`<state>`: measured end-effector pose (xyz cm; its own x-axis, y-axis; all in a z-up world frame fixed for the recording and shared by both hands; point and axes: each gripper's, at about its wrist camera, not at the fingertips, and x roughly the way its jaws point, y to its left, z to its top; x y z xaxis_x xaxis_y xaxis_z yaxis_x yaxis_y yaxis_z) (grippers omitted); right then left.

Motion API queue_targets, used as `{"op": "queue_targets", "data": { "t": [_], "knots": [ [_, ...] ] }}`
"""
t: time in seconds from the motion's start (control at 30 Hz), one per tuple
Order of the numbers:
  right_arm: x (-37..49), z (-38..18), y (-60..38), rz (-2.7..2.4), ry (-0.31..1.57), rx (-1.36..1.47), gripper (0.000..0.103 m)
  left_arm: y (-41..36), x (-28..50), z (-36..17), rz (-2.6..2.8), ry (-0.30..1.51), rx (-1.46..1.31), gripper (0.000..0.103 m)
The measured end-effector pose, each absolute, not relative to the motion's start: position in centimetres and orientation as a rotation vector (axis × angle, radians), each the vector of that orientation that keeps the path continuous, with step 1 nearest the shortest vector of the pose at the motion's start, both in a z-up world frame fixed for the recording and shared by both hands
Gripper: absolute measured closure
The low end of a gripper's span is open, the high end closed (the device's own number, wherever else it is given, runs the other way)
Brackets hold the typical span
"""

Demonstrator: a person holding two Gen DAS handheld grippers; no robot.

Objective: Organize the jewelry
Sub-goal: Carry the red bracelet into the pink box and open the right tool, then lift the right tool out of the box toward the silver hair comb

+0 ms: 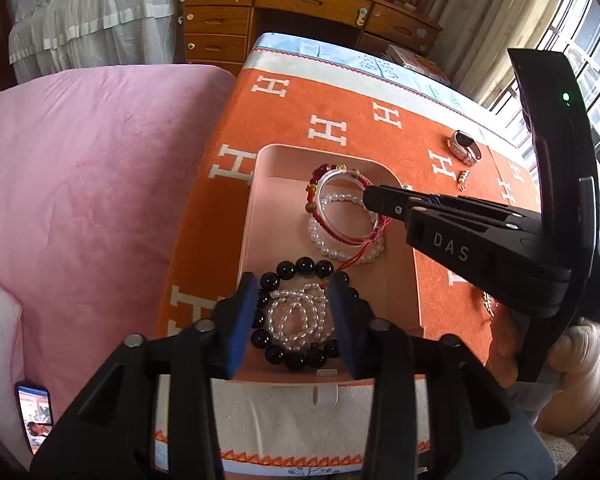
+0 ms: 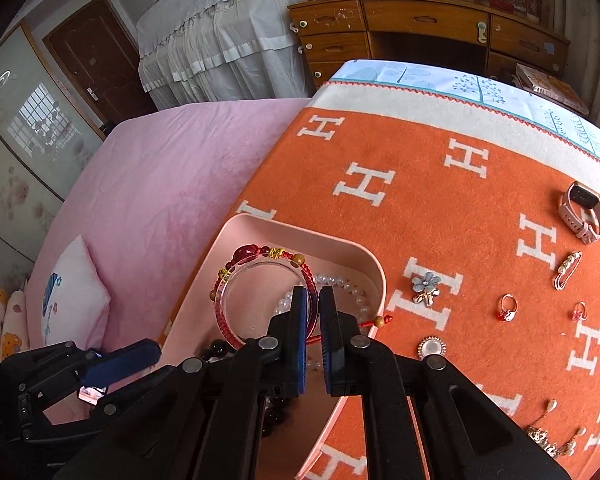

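A pink tray (image 1: pixel 256 216) (image 2: pixel 256 226) sits on the orange blanket. In it lie a clear bangle (image 1: pixel 332 178) (image 2: pixel 236 280) wound with a red bead cord, a white pearl bracelet (image 1: pixel 340 254), a black bead bracelet (image 1: pixel 300 268) and a small clear bead strand (image 1: pixel 296 316). My right gripper (image 2: pixel 313 300) (image 1: pixel 366 198) is shut on the clear bangle's rim inside the tray. My left gripper (image 1: pixel 294 292) is open, its pads on either side of the black bead bracelet and the clear strand.
Loose on the blanket to the right: a pink smartwatch (image 2: pixel 582 212) (image 1: pixel 466 146), a flower brooch (image 2: pixel 426 286), two rings (image 2: pixel 508 310), a pearl clip (image 2: pixel 568 270), a round brooch (image 2: pixel 431 347), a chain (image 2: pixel 548 440). Pink bed (image 1: pixel 80 200) on the left, wooden desk (image 1: pixel 300 4) behind.
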<state>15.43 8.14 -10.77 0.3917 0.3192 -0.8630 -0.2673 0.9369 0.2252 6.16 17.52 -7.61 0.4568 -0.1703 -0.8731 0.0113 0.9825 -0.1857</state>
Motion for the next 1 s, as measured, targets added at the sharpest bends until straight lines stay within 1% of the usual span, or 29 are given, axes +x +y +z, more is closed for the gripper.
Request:
{"op": "queue_targets", "data": {
  "t": [0.03,0.07,0.23,0.4,0.53,0.9,0.97,1.0],
  "knots": [
    [15.5,-11.2,8.2,0.374,1.117,0.053,0.097,17.5,6.1,-7.8,-0.105,1.084,-0.167,0.053],
    [15.6,-11.6,8.3,0.378,1.126,0.053,0.096,17.6,5.9,-7.7,-0.101,1.076,-0.167,0.052],
    [15.5,-12.3,8.2,0.381,1.128,0.066,0.094,16.8,5.4,-7.7,-0.089,1.046,-0.125,0.052],
    [13.8,-11.2,7.4,0.378,1.066,0.086,0.094,15.8,4.9,-8.1,-0.092,1.019,-0.101,0.052],
    [12.4,-10.7,6.8,0.366,1.03,0.085,0.09,15.1,4.4,-8.5,-0.104,1.013,-0.087,0.052],
    [9.5,-8.9,5.8,0.346,0.951,0.032,0.09,14.3,3.0,-8.2,-0.102,0.993,-0.063,0.052],
    [9.0,-8.6,5.5,0.344,0.944,0.025,0.082,14.1,2.8,-8.1,-0.105,0.994,-0.06,0.052],
    [8.7,-8.5,5.3,0.343,0.939,0.026,0.08,14.1,2.7,-8.1,-0.105,0.994,-0.059,0.052]
  ]
}}
